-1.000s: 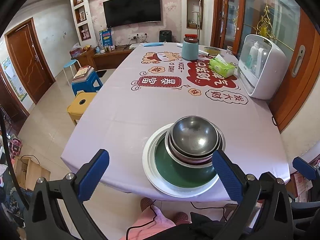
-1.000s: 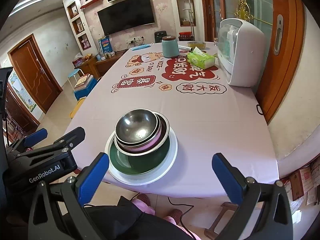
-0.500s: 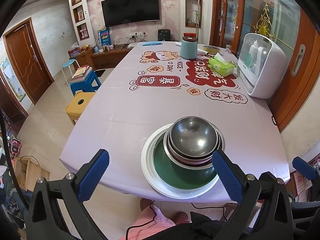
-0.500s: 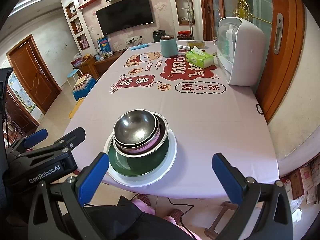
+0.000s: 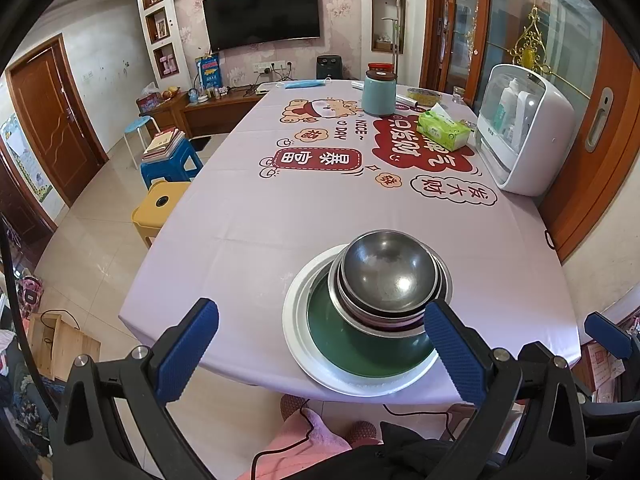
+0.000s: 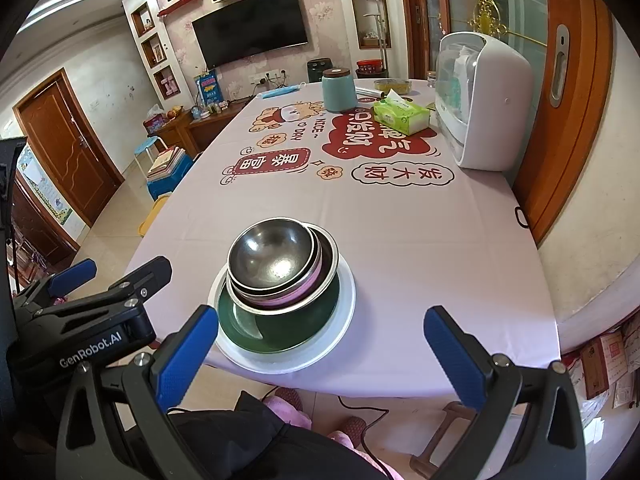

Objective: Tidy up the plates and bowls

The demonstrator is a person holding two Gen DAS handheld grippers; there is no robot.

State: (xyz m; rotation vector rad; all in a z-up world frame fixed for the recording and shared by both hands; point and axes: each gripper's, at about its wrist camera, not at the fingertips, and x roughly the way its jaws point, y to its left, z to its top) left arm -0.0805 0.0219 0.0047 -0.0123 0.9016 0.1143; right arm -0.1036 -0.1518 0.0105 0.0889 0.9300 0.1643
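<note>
Steel bowls sit nested on a green plate inside a white plate at the table's near edge. Rims look slick and thin, so I'd pinch the top bowl's lip. My left hand-held gripper and right hand-held gripper both gape, holding nothing

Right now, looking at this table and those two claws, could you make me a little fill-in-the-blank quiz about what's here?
1. The top steel bowl sits in a stack on a dark ____ plate.
2. That plate rests in a ____ plate.
3. The left claw and right claw are both ____.
4. The tissue pack is coloured ____.

Missing words: green; white; open; green
</note>
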